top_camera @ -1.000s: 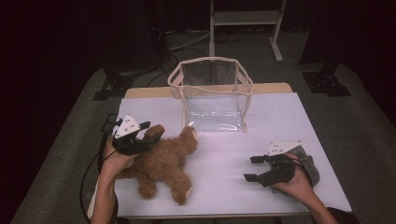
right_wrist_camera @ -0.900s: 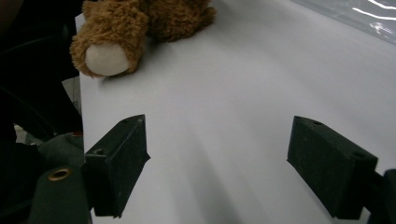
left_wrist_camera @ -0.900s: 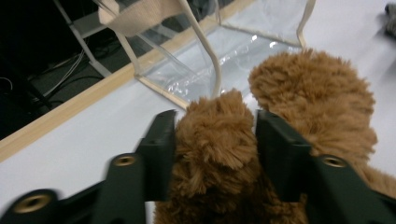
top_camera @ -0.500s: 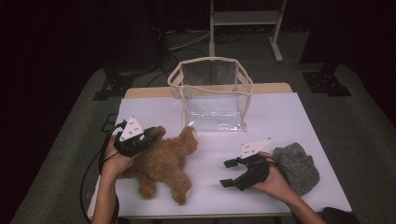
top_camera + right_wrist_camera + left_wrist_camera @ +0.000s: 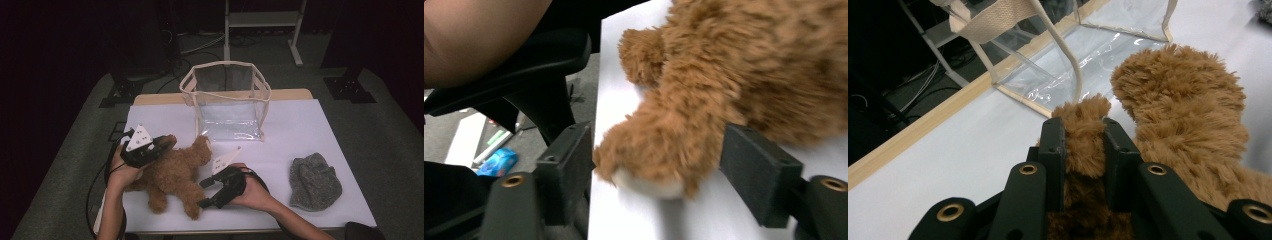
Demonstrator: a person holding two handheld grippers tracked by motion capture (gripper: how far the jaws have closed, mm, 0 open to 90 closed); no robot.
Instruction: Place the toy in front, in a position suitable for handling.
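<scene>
The shaggy brown plush dog (image 5: 175,172) lies on the white tabletop (image 5: 300,130) between both tools. The left tool (image 5: 1083,137) is clamped on a tuft of its fur. The right tool (image 5: 659,165) has just been closing, jaws still apart around a hind paw, pads not pressing. Beyond the left tool stands a clear, cream-trimmed plastic bag (image 5: 227,100), nothing visible inside. A knitted grey hat (image 5: 315,180) lies well right of the right tool.

The plush dog (image 5: 175,172) lies on the table (image 5: 320,125), before the bag (image 5: 227,102). The hat (image 5: 315,180) lies well apart to its right.
</scene>
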